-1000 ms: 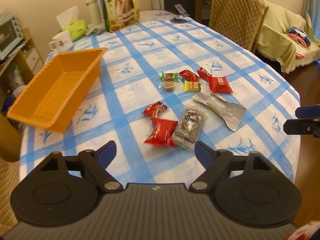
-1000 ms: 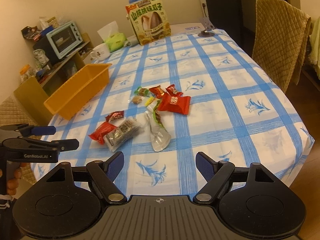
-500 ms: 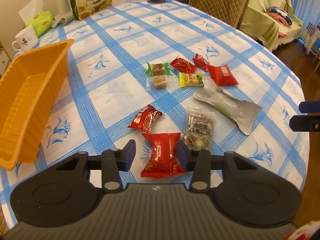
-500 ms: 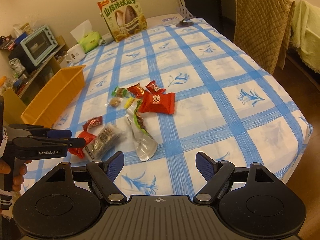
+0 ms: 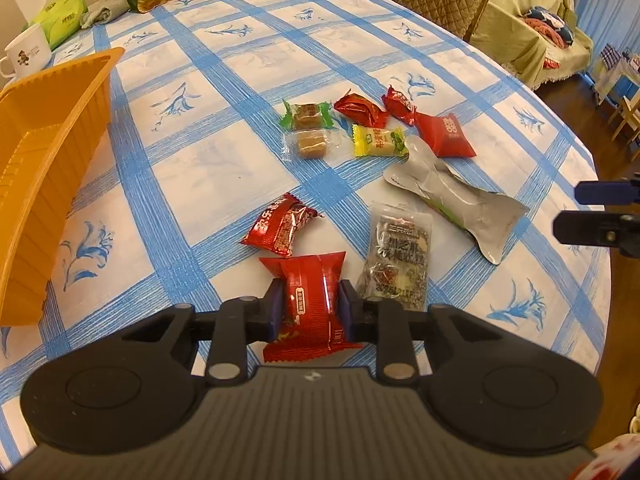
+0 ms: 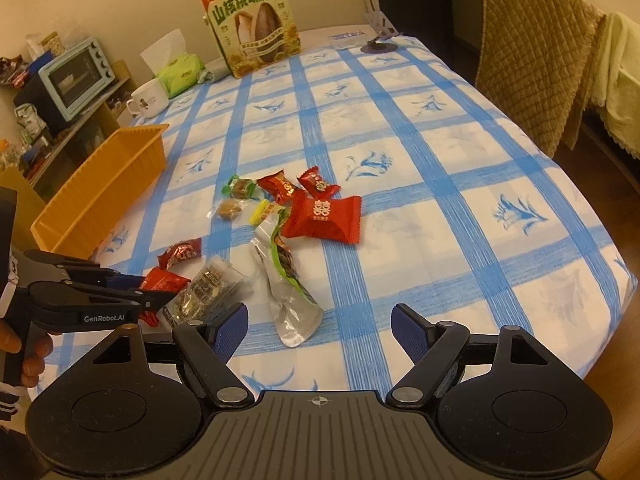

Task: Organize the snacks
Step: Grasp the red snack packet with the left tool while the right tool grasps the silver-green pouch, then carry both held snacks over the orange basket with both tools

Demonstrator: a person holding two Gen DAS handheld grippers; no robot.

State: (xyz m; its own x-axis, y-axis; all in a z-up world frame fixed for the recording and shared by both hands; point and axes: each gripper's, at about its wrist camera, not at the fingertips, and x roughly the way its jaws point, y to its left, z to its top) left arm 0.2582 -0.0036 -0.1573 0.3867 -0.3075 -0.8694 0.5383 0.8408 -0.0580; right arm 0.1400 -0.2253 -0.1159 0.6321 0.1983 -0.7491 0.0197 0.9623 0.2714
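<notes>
Left wrist view looks down on a table [image 5: 248,12] under a blue-and-white checked cloth with flower prints. An orange plastic bin [image 5: 44,168] sits on its left side, long and rectangular, and nothing shows inside it. At the far end stand a big green seed bag [image 6: 256,28], a green tissue pack [image 6: 180,74] and a white mug [image 6: 150,98]; a quilted chair [image 6: 536,68] stands to the right of the table.

The snacks lie loose in the middle of the cloth. A silver foil pouch [image 5: 456,196] lies on a slant, its narrow end touching a yellow candy [image 5: 378,142]. A large red packet [image 5: 444,136] sits just beyond it, near two twisted red candies [image 5: 360,110] and two brown caramel sweets [image 5: 308,128]. Closer in lie a clear sesame-snack pack [image 5: 398,260] and a small red wrapper [image 5: 280,228].

The left gripper [image 5: 310,312] points steeply down at the cloth, and its jaws are closing on a red snack packet [image 5: 310,300]; the blue pads press its two sides and the wrapper bulges between them. The packet lies on the table, just beside the sesame pack and touching the small red wrapper.

The right gripper [image 6: 320,328] hovers over the near edge of the table with its jaws spread wide and nothing between them, close to the foil pouch. A hand [image 6: 24,348] holds the left tool's handle in the right wrist view.
</notes>
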